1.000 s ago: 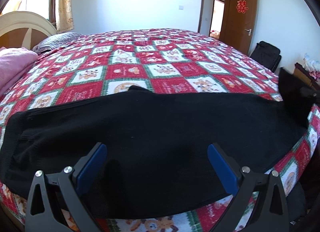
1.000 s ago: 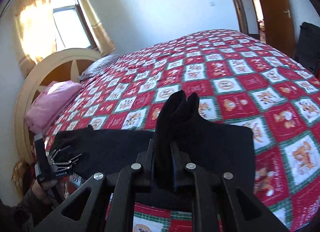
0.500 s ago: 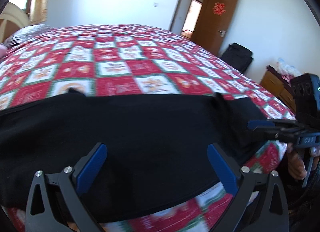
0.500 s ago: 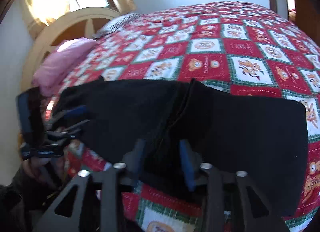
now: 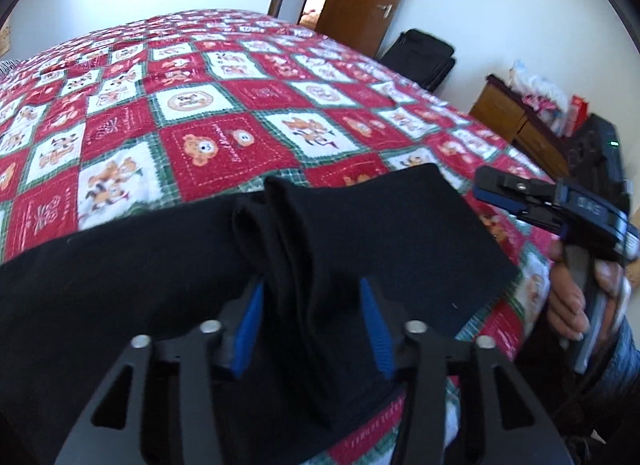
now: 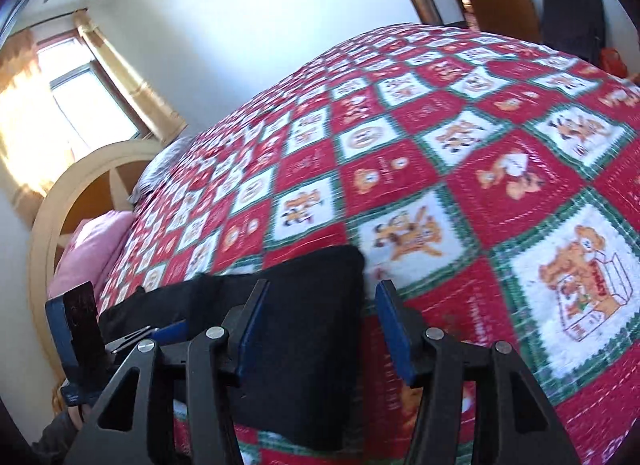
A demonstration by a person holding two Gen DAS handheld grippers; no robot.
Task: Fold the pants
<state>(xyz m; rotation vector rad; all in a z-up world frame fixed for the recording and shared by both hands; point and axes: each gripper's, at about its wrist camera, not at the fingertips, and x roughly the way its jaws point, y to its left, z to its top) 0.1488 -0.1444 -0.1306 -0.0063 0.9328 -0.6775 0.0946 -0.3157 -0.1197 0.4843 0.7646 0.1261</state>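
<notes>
Currently, near to far:

Left gripper (image 5: pixel 312 325): jaws closing round a raised ridge of the pants (image 5: pixel 120 297); cloth is between the blue pads (image 5: pixel 249 321). Left pad seems to meet the fabric; right pad contact unclear, so grip not firm yet. Judged: ridge is pinched up to give a handle for the next fold.

Right gripper (image 6: pixel 316 329): jaws stand apart, nothing clamped. Left pad sits over the pants' end, right pad over bare quilt, so it straddles the cloth's edge w/o pressing it. In left wrist view the same tool (image 5: pixel 520 199) is held off the bed's right side by a hand (image 5: pixel 576 297), clear of the cloth.

Pants: black, lying flat along the near edge of the bed, long axis across the view, right end squared off near the bed corner. Judged: kept at the edge so both tools reach w/o leaning.

Quilt (image 5: pixel 208 145): red, white and green check w/ cartoon panels, covers the whole bed; the work surface.

Containers: none in use. Dark bag (image 5: pixel 424 57) by the far wall near the door, contents not visible. Wooden cabinet (image 5: pixel 516 121) at right w/ blurred items on top, can't identify.

Far left: pink bedding (image 6: pixel 92 249) by the headboard (image 6: pixel 80 185), well apart from the pants.
</notes>
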